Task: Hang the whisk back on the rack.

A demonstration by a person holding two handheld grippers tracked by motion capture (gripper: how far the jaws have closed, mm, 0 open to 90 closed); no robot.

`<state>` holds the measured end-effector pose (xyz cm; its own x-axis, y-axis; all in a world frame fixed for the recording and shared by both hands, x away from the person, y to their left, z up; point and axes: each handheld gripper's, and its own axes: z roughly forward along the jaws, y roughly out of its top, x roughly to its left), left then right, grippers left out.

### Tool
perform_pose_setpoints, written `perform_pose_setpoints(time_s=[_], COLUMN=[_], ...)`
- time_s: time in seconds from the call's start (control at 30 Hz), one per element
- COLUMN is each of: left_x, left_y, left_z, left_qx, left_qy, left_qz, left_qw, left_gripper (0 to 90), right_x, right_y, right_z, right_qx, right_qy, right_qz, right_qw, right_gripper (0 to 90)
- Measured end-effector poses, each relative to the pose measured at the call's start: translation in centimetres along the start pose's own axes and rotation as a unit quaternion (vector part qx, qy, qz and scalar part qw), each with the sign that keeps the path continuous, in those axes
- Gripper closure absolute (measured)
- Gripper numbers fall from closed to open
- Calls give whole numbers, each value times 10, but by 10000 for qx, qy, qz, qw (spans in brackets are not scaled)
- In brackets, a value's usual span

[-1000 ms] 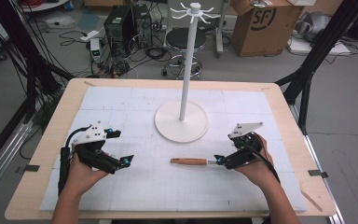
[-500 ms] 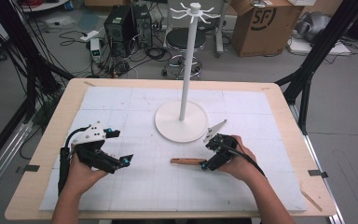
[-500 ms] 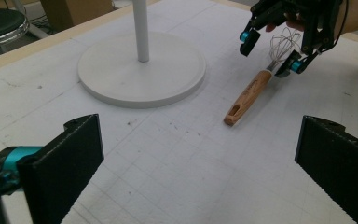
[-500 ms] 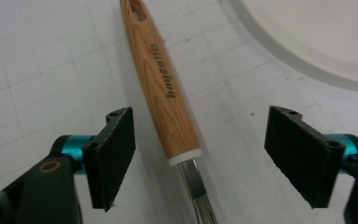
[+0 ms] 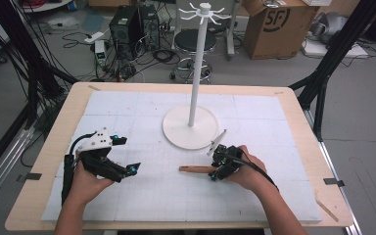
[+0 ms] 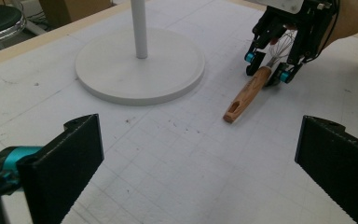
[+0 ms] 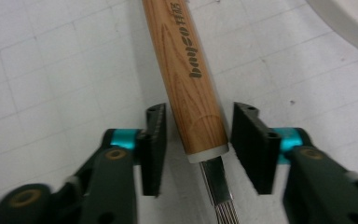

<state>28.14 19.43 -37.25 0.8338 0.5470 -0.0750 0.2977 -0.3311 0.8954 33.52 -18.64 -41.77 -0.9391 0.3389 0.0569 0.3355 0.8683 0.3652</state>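
Whisk [image 6: 249, 92] with a smooth, rounded wooden handle and thin steel wires lies flat on the white gridded mat [image 5: 142, 196], near the round base of a white stand [image 5: 191, 127]. Its long axis runs across the table, handle end pointing toward the person's left, wires under the right gripper [image 7: 198, 140]. That gripper's ribbed black jaws have just been closing and straddle the handle's wire end, slim gaps remaining on both sides. The left gripper [image 6: 196, 172] rests well apart, jaws wide.
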Motion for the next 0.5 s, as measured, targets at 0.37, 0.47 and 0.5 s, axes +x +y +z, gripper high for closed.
perform_pose_setpoints(time_s=[0.37,0.47,0.5], left_x=[0,0,0], left_y=[-1,-1,-1], left_z=[1,0,0], left_qx=[-6,-9,-17], left_qy=[-25,0,-6], left_qz=[-16,-35,-39], left_qw=[10000,10000,10000], left_gripper=[16,16,16], right_x=[9,9,8], right_y=[2,1,0], right_z=[-4,-11,-16], right_qx=[51,-133,-263], right_qy=[18,8,14], right_qz=[-148,-148,-145], right_qw=[9999,9998,9995], right_gripper=[699,700,701])
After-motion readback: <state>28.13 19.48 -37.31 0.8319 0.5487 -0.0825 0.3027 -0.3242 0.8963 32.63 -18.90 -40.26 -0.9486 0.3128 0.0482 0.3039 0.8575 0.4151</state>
